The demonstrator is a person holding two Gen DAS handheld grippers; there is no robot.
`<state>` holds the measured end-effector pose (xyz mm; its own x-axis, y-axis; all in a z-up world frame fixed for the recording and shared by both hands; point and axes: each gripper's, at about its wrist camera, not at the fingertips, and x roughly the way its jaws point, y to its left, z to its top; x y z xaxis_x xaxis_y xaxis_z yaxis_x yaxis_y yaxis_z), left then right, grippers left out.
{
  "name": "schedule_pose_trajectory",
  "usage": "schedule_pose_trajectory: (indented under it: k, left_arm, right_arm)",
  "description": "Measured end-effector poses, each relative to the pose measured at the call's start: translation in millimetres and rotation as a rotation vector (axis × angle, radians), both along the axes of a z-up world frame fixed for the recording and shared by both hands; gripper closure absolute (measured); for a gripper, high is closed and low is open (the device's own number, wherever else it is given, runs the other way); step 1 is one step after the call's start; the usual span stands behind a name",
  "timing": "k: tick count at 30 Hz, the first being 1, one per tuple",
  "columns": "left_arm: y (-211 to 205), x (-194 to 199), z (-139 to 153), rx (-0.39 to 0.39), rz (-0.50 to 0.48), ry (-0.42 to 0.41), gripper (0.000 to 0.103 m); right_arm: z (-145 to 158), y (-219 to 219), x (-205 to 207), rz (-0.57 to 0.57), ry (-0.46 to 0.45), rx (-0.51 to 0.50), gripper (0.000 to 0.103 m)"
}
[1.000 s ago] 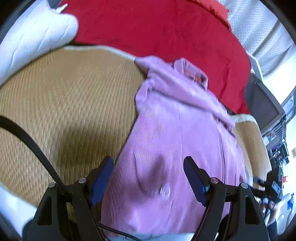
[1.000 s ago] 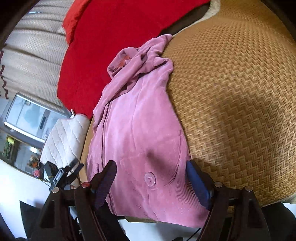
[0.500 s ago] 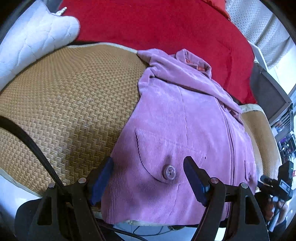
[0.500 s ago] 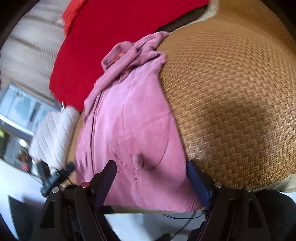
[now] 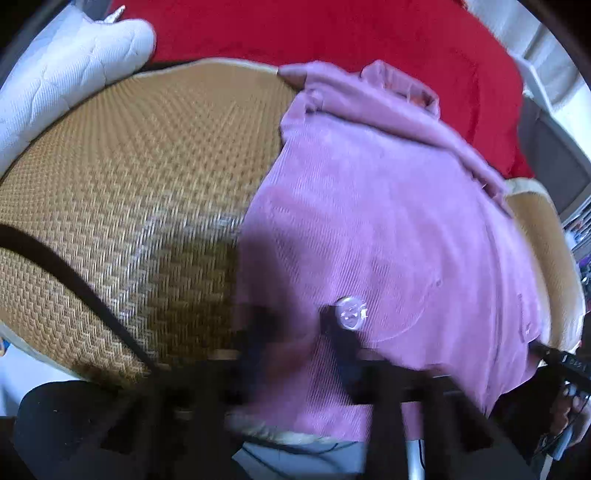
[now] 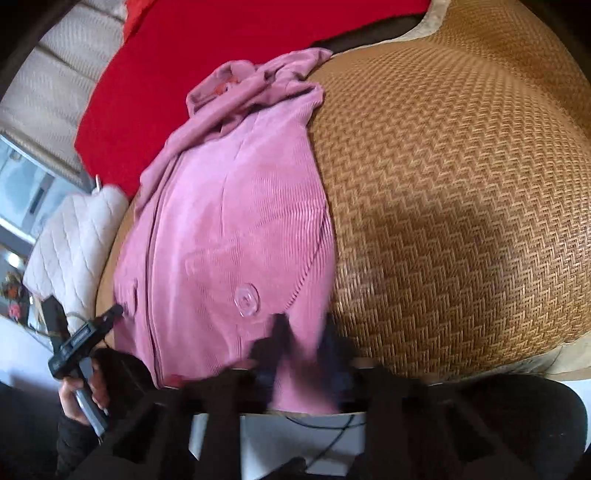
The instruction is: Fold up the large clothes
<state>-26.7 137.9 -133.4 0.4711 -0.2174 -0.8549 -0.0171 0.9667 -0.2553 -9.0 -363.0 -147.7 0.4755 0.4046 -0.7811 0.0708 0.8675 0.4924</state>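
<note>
- Since a second ago both pairs of jaws have just been closing: our left gripper (image 5: 295, 332) now pinches the jacket (image 5: 369, 221) hem beside a button (image 5: 349, 313), and our right gripper (image 6: 303, 347) is clamped on the hem's other corner.
- The jacket lies ahead of both on the mat (image 6: 461, 184), whose bare weave stretches outward from each gripper.
- Beyond the collar lie a red blanket (image 5: 332, 33) and a white cushion (image 5: 62, 85).

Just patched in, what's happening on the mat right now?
A person with a gripper in each hand is folding a pink corduroy jacket spread on a woven rattan mat. Both grippers have just been closing on the near hem: the left gripper beside one pocket button, the right gripper at the opposite corner. Fabric sits between the fingers of each. Nothing is lifted yet.
</note>
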Motion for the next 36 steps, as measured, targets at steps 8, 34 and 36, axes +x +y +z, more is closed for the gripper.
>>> schedule_pose_trajectory:
  k: [8,34,36]
  left_arm:
    - [22,-25,6,-0.051,0.026,-0.014,0.096]
    - [51,-66,19,-0.093,0.009,-0.032,0.099]
    - [49,-67,17,-0.081,0.014,-0.028,0.099]
  right_arm:
    - [19,-6,-5,-0.026,-0.072,0.077,0.089]
    - [29,-11,16,-0.015,-0.072,0.148,0.095]
    - [21,-8,23,-0.012,-0.048,0.157,0.093]
